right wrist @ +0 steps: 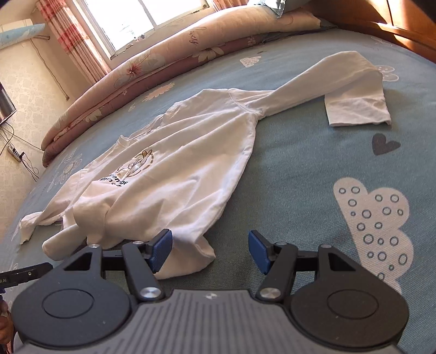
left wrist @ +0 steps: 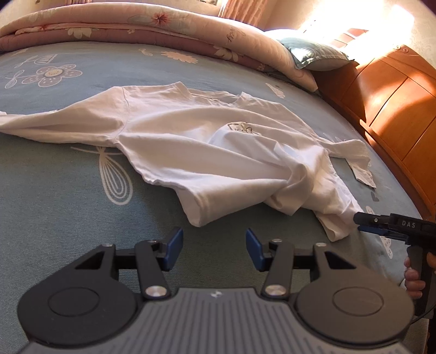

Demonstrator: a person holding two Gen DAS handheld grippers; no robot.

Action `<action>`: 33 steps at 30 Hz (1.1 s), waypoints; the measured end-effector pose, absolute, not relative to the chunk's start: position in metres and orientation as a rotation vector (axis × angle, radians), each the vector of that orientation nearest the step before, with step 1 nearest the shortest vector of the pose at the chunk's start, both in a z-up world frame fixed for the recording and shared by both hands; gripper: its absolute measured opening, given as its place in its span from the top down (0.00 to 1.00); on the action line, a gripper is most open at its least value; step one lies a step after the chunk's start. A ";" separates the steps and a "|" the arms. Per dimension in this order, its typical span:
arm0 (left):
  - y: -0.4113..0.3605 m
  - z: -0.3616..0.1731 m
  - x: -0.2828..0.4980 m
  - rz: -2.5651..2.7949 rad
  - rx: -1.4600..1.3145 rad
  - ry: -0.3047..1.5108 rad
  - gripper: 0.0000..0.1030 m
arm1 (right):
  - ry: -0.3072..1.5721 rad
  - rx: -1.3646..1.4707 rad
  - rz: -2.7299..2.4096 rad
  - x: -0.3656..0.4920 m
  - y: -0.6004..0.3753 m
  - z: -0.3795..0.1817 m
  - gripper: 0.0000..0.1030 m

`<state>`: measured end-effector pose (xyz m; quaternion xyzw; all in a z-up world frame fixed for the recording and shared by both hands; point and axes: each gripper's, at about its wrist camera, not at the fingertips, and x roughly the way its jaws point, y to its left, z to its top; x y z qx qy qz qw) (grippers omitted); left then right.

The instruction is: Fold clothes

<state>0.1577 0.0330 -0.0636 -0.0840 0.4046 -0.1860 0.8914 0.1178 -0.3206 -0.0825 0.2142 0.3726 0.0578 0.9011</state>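
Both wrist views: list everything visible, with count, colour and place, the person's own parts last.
Shirt: one, white, long-sleeved, printed chest, lying crumpled on the bed.
Bedsheet: one, blue-green with white flower and whisk prints, under the shirt.
Quilt: one, pink floral, folded along the bed's far edge.
Pillow: one, blue-grey, by the headboard.
Headboard: one, orange-brown wood, at the bed's end.
Window: one, bright, beyond the quilt.
Curtains: pink checked, beside the window.
Power strip: one, with cables, on the floor by the wall.
Left tongs: black with blue pads, open, short of the hem.
Right tongs: same colours, open, at the hem corner.
Hand: gripping the right handle.
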 end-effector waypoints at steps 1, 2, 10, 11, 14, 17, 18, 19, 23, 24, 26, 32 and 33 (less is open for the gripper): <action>0.033 -0.066 0.160 -0.393 -0.172 0.841 0.52 | 0.773 0.433 0.135 0.117 -0.319 -0.085 0.35; 0.034 -0.068 0.162 -0.401 -0.176 0.834 0.52 | 0.776 0.411 0.151 0.116 -0.316 -0.086 0.33; 0.022 -0.073 0.176 -0.460 -0.129 0.744 0.50 | 0.735 0.367 0.209 0.131 -0.311 -0.093 0.31; 0.020 -0.073 0.176 -0.474 -0.121 0.724 0.50 | 0.730 0.374 0.226 0.134 -0.310 -0.094 0.31; 0.013 -0.073 0.172 -0.523 -0.085 0.650 0.50 | 0.710 0.394 0.298 0.136 -0.304 -0.097 0.31; 0.008 -0.073 0.168 -0.542 -0.050 0.591 0.51 | 0.679 0.336 0.309 0.133 -0.292 -0.099 0.34; 0.008 -0.073 0.167 -0.554 -0.048 0.582 0.52 | 0.671 0.308 0.300 0.132 -0.288 -0.099 0.43; 0.008 -0.071 0.167 -0.570 -0.051 0.579 0.56 | 0.670 0.297 0.292 0.132 -0.287 -0.098 0.50; 0.015 -0.056 0.167 -0.542 -0.071 0.552 0.89 | 0.674 0.320 0.278 0.132 -0.295 -0.090 0.83; 0.020 -0.050 0.167 -0.541 -0.089 0.539 0.89 | 0.658 0.331 0.283 0.130 -0.298 -0.084 0.87; 0.028 -0.039 0.166 -0.536 -0.123 0.511 0.89 | 0.631 0.341 0.287 0.128 -0.301 -0.069 0.89; 0.055 -0.005 0.153 -0.516 -0.199 0.427 0.92 | 0.523 0.322 0.310 0.112 -0.305 -0.019 0.91; 0.059 0.000 0.151 -0.512 -0.212 0.412 0.92 | 0.508 0.323 0.313 0.108 -0.306 -0.012 0.92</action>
